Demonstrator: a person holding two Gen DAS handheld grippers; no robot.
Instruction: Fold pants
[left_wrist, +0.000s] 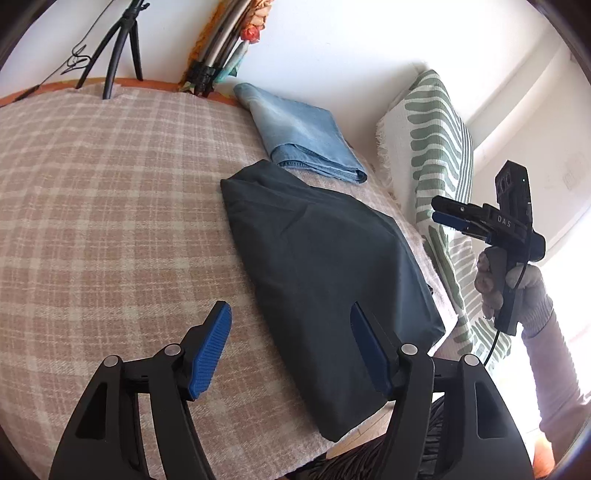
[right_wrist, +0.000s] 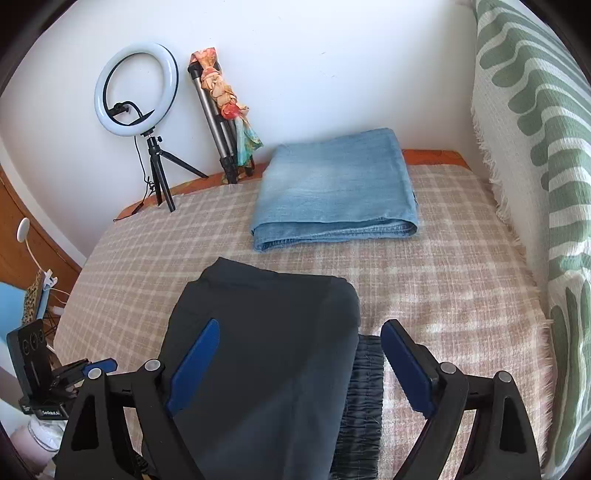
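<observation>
We have the dark pants (right_wrist: 266, 354) lying folded over on the checked blanket (right_wrist: 443, 266) of the bed, near its front edge, with the gathered waistband (right_wrist: 364, 391) peeking out from under the top layer on the right. Both claws are released and hold nothing: our left claw (left_wrist: 291, 347) hangs above the near end of the pants with its jaws apart, and our right claw (right_wrist: 299, 365) stands wide above the fold, its pads off the cloth. A folded pair of blue jeans (right_wrist: 332, 184) lies further back, just beyond the dark pair. We judge that one fold is laid down and we are between grips. The next move calls for taking hold of one end of the bundle with both claws and bringing it over evenly, keeping the layers from sliding.
</observation>
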